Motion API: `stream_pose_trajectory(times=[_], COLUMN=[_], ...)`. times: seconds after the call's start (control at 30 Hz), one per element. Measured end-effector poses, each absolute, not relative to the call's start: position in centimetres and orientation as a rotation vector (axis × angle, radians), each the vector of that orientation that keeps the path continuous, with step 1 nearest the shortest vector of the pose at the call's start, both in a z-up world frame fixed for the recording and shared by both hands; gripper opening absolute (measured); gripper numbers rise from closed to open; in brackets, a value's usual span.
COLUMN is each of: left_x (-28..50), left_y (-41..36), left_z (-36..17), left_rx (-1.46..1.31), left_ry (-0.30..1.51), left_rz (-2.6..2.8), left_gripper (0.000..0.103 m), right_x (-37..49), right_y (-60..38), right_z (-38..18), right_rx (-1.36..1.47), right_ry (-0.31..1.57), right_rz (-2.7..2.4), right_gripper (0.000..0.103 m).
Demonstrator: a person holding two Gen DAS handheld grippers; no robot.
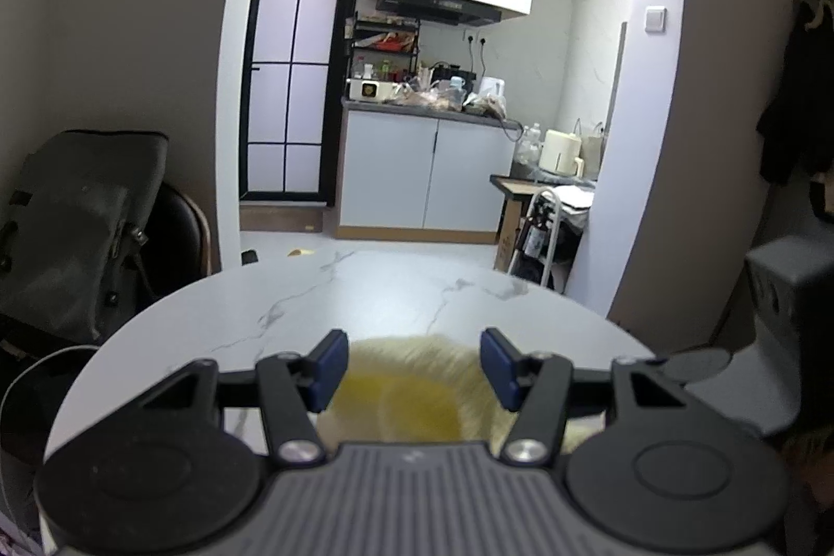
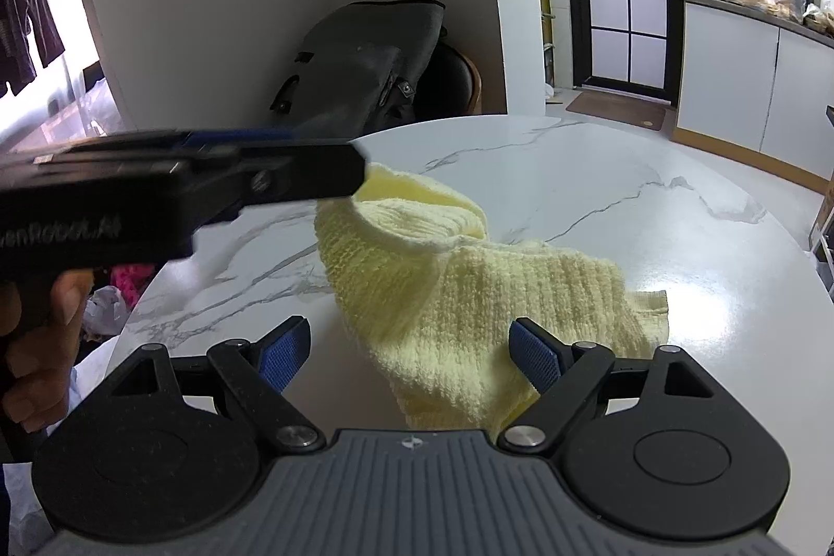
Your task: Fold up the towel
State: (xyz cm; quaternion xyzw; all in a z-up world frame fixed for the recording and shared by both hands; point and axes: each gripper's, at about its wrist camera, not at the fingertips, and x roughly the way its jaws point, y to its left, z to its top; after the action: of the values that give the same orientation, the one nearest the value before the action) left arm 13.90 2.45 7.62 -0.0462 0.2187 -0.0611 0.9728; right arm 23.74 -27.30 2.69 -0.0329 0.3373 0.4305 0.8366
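Observation:
A pale yellow knitted towel [image 2: 469, 285] lies crumpled on the round white marble table [image 2: 625, 170], its left part standing up in a raised fold. My left gripper [image 2: 354, 170] comes in from the left, its tip right at that raised edge. In the left wrist view its blue pads [image 1: 328, 368] stand apart, not pressing the blurred towel [image 1: 417, 399] between and below them. My right gripper [image 2: 409, 353] hangs wide open over the towel's near end, and the cloth reaches up to its right pad [image 2: 534, 355].
A dark bag [image 2: 365, 61] rests on a chair behind the table's far left edge. A hand [image 2: 36, 347] holds the left gripper's handle. The right gripper's grey housing [image 1: 782, 321] sits at the left wrist view's right edge. Beyond lies a kitchen counter [image 1: 427, 108].

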Motion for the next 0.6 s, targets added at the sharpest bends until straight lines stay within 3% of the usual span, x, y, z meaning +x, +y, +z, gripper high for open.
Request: stream_pose_trajectory(times=[0.5,0.6], left_x=[16.3,16.0], left_y=[2.1,3.0], left_z=[4.4,3.4], left_rx=[-0.078,-0.095], left_ry=[0.550,0.574], left_rz=[-0.113,-0.102], left_gripper=[0.062,0.056], right_x=[24.2,24.1], right_y=[-28.8,-28.8], right_z=[3.1,2.9], right_rx=[-0.037,-0.059], right_ry=[0.694,0.693], right_rz=[0.895,0.886], right_gripper=[0.087,0.087])
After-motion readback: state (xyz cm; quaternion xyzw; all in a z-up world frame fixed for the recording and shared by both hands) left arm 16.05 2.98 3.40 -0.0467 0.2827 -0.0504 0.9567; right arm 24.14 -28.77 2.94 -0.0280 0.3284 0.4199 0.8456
